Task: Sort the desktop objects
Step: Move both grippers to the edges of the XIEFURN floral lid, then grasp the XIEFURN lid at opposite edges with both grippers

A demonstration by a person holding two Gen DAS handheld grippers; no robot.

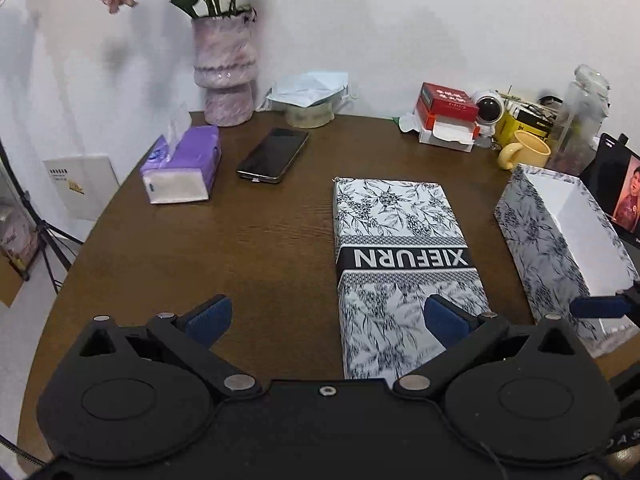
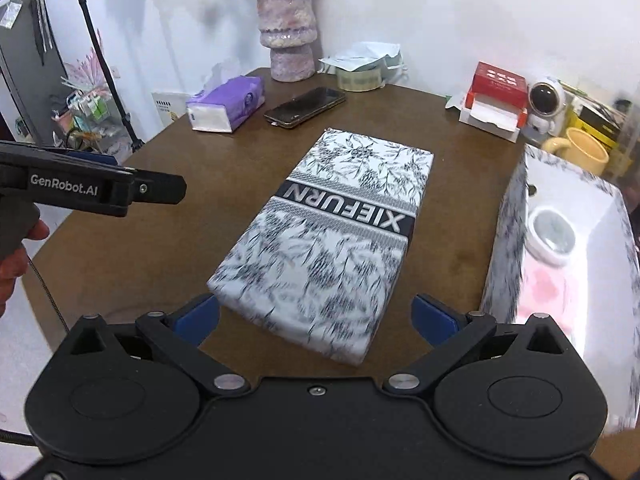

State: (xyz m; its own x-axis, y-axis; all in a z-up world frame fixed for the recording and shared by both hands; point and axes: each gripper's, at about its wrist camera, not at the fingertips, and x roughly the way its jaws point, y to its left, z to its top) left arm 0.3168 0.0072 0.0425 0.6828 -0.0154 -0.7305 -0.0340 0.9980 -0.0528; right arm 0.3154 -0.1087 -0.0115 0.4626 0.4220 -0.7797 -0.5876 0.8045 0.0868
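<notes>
The right gripper (image 2: 316, 316) hangs spread wide and empty just short of the near end of the patterned lid (image 2: 328, 236), and the left gripper (image 1: 326, 320), equally spread and empty, hovers to the lid's left. The lid lies flat mid-table, just left of the open box (image 2: 560, 240); it looks like light, stiff cardboard, a little slick, best pinched across its narrow width at the long sides. Counted: one lid, one box, one phone (image 1: 274, 155) and one tissue pack (image 1: 182, 166) beyond the lid.
</notes>
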